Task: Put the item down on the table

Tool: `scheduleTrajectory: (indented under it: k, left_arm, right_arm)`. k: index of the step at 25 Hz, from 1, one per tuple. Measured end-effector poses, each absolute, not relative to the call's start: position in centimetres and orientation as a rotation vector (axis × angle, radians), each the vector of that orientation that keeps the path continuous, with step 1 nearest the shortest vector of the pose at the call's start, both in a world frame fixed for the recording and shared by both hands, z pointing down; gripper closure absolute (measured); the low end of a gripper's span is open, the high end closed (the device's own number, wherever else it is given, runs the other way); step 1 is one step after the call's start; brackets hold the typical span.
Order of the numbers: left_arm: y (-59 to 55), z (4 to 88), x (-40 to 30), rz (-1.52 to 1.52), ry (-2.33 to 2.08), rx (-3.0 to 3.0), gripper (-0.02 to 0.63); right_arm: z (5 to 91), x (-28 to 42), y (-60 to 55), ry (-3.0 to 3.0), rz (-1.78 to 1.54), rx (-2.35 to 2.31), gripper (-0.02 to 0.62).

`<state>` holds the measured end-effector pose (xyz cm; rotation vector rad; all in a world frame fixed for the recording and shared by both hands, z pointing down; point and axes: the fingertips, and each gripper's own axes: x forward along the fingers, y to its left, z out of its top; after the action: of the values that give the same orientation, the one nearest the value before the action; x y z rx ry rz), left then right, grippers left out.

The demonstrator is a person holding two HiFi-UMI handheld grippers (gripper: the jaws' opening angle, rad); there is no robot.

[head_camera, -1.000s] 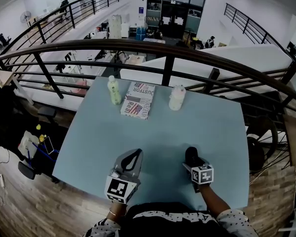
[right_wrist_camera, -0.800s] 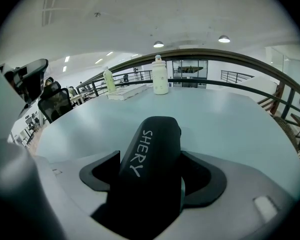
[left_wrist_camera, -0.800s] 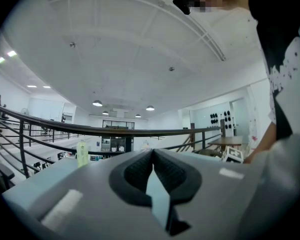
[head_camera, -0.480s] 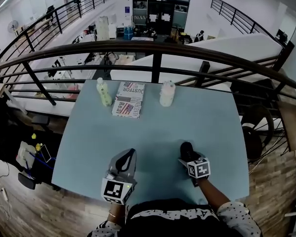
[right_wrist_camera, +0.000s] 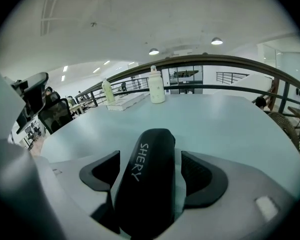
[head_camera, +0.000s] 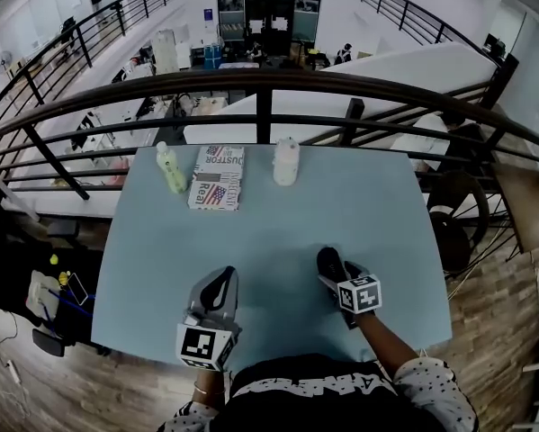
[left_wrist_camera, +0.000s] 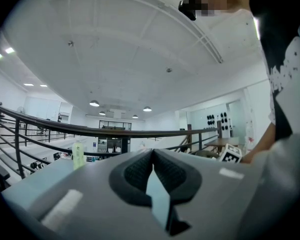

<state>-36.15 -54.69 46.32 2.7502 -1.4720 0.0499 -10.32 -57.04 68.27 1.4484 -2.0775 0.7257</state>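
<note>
The right hand-held gripper (right_wrist_camera: 151,170) is closed on a black case (head_camera: 328,261). The case sits between the two jaws and has the word SHERY on top. It is low over the blue table (head_camera: 278,232), near the edge at 5 o'clock. I cannot tell if it touches the table.

The left hand-held gripper (left_wrist_camera: 152,160) is closed with nothing in it, at 7 o'clock.

Far across the table, a green bottle (head_camera: 170,169) stands at 11 o'clock. A flat box (head_camera: 217,176) lies just beside it. A white bottle (head_camera: 286,161) stands at 12 o'clock. A dark rail (head_camera: 264,81) runs behind them.
</note>
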Motion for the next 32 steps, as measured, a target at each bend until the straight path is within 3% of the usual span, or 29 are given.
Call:
scheduleTrajectory:
  k: [4, 6, 12, 14, 32]
  left_arm:
    - [-54.7, 46.1, -35.8, 0.04, -1.464, 2.767, 0.606]
    - [-54.8, 46.0, -35.7, 0.04, -1.461, 2.78, 0.606]
    - [-54.7, 45.6, -35.1, 0.025, -1.443, 2.785, 0.606]
    - [-54.6, 45.5, -34.9, 0.029, -1.44, 2.793, 0.606]
    - [-54.0, 45.4, -35.1, 0.04, -1.465, 2.779, 0.606]
  right_arm:
    - [65.0, -9.4, -57.5, -2.151, 0.698, 1.55, 0.216]
    - [63.0, -8.9, -57.7, -2.192, 0.677, 1.612, 0.25]
    - [57.0, -7.7, -57.6, -2.361, 0.574, 1.802, 0.54]
    - [55.6, -7.6, -57.4, -2.397, 0.554, 1.84, 0.597]
    - [52.7, -8.2, -56.5, -2.476, 0.492, 1.818, 0.598]
